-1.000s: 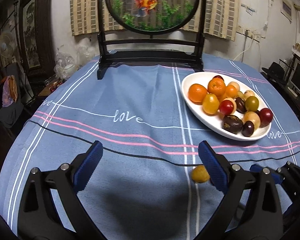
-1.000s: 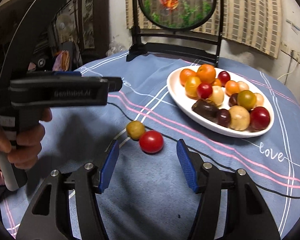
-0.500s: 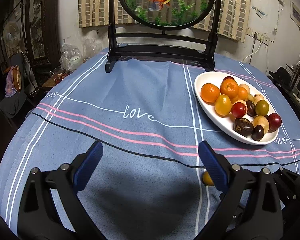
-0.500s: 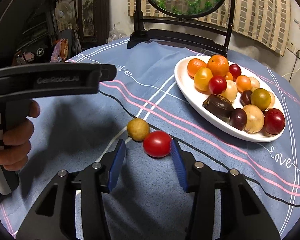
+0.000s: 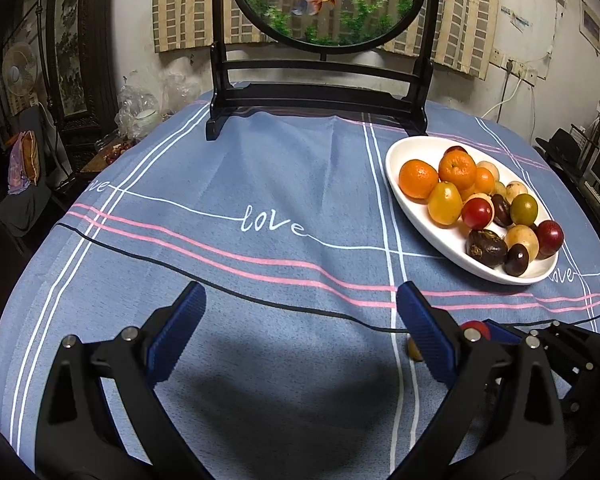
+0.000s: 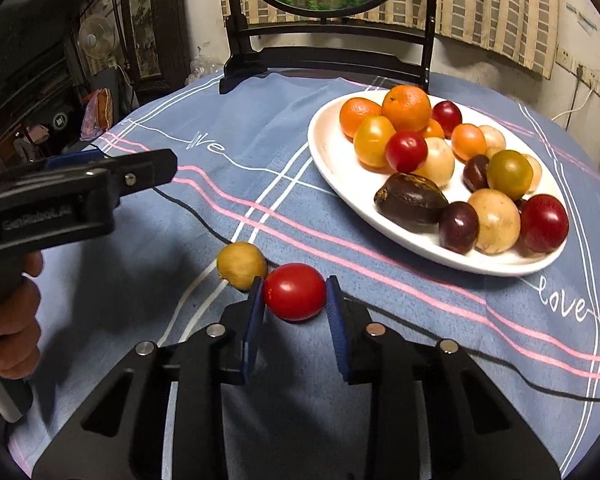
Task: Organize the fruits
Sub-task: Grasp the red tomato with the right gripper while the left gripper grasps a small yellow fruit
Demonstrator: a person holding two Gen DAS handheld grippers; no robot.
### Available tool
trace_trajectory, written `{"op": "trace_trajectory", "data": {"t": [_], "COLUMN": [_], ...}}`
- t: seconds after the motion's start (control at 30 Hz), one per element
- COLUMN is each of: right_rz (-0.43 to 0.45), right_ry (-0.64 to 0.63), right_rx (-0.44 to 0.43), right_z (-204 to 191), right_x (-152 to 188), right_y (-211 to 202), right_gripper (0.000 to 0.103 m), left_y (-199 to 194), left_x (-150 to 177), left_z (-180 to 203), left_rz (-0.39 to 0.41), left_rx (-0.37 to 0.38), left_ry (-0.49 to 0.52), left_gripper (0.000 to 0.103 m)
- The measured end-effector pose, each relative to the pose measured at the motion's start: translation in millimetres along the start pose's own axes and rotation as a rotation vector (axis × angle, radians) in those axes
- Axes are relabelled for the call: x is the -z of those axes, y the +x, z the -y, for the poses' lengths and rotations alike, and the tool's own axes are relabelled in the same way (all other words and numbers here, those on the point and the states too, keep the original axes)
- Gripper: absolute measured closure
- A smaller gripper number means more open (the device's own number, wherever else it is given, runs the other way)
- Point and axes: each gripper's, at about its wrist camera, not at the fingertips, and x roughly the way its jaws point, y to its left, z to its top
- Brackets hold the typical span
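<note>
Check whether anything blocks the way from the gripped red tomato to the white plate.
Nothing visible does. The right gripper, jaws just closing, holds the red tomato; only bare tablecloth lies before the white plate. The yellow fruit sits aside.

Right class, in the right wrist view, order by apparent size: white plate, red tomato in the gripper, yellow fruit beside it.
1. white plate
2. red tomato
3. yellow fruit; both loose fruits lie equally near, so this holds.

The right gripper (image 6: 295, 300) has just been closing, its blue pads now pressing either side of the red tomato (image 6: 295, 291), which a second ago lay loose between wide-spread jaws beside the yellow fruit (image 6: 241, 264).
</note>
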Motion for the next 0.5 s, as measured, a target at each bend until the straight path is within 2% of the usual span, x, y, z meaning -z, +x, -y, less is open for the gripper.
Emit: {"op": "trace_trajectory", "data": {"t": [0.13, 0.23, 0.3, 0.37, 0.5], "right_rz": [0.044, 0.091, 0.105, 0.110, 0.111], "right_ry": [0.071, 0.112, 0.136, 0.158, 0.176], "right_rx": [-0.032, -0.035, -0.040, -0.040, -0.039], "right_z": [13, 24, 31, 37, 42], "right_x": [4, 6, 8, 10, 9], "right_y": [-24, -42, -49, -53, -55], "right_gripper": [0.072, 0.072, 0.072, 0.072, 0.072], "left_y": [3, 1, -2, 0, 9], "left_x": [6, 16, 25, 32, 38], "left_z": [16, 40, 58, 69, 75], "left_rz": [-0.030, -0.027, -0.008, -0.016, -0.048], "left_rx": [0.069, 0.105, 0.114, 0.136, 0.142], "left_ry": [0.081, 0.203, 0.302, 0.356, 0.380], "left_gripper": [0.005, 0.008, 0.020, 0.029, 0.040]}}
